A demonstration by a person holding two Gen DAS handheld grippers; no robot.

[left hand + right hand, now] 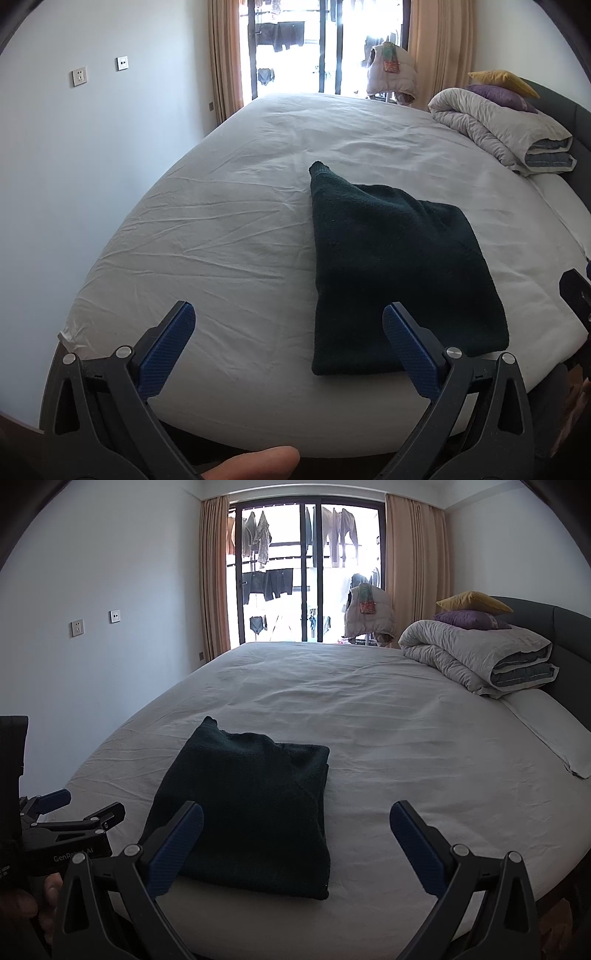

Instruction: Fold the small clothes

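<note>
On the left, the white wall carries a socket plate (77,628) and a switch plate (115,616), and the left gripper (289,317) hangs just above the near edge of the bed, its blue-padded fingers (168,350) spread wide apart and holding nothing. Beside it the dark green garment (388,273) lies folded flat on the white bed sheet (221,221), close to the near edge, one narrow cuffed end poking out toward the window. The right finger of the left gripper sits in front of the garment's near corner; I cannot tell whether it touches. Behind the bed, the glass balcony door (306,572) shows laundry hanging outside between beige curtains (214,576). The right gripper (296,814) hovers over the near edge too, fingers (177,849) apart and empty, its left one over the garment's near end. Far right, a rolled grey duvet (476,653) rests against the dark headboard (569,635) with a purple pillow (469,619) and a yellow pillow (472,601) on top.
</note>
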